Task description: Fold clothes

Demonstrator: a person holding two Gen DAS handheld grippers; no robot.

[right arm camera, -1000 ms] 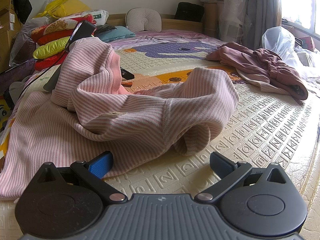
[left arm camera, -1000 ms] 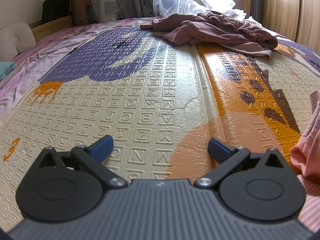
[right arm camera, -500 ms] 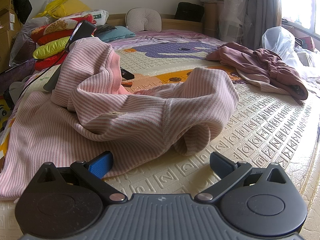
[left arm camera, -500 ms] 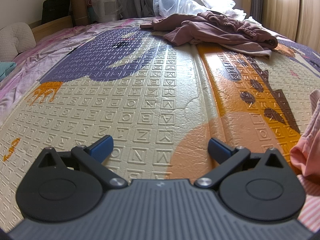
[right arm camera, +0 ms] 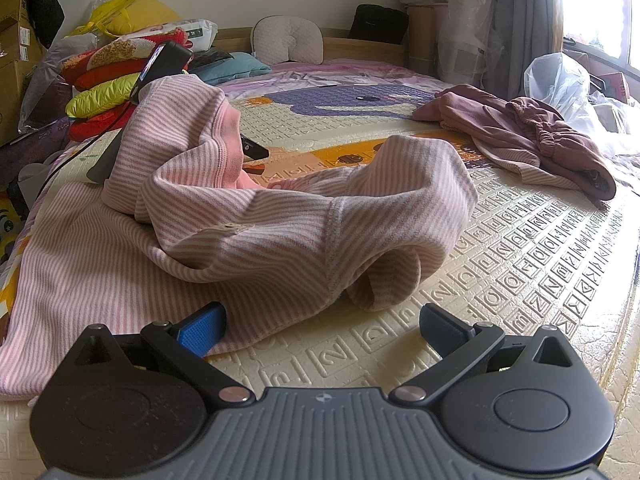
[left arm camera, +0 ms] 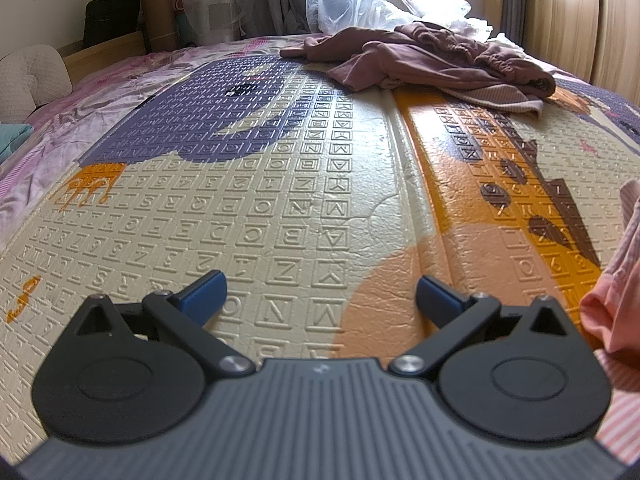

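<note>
Left gripper (left arm camera: 319,291): your fingers are spread wide, nothing between them, low over bare mat.
Right gripper (right arm camera: 322,322): fingers apart too, empty; your left blue pad (right arm camera: 202,330) sits right at the hem of the pink striped garment (right arm camera: 248,220), can't tell if it touches.
Pink striped garment: crumpled on the play mat (right arm camera: 540,264), straight ahead of your right gripper. Lower part lies flat to the left, upper part is bunched into a hump, one sleeve opening faces you. In the left wrist view only its edge (left arm camera: 616,280) shows, at the far right.
Mauve clothes pile (right arm camera: 532,140): heaped at the far side of the mat, well apart from the striped one; in your left wrist view it sits dead ahead (left arm camera: 432,60).
Mat: embossed letter tiles, whale and orange print, laid on the bed.
Background: white plastic bag (left arm camera: 352,0) behind the mauve pile, stacked cushions (right arm camera: 108,84) far left, cream pillow (right arm camera: 288,44) at the headboard.
</note>
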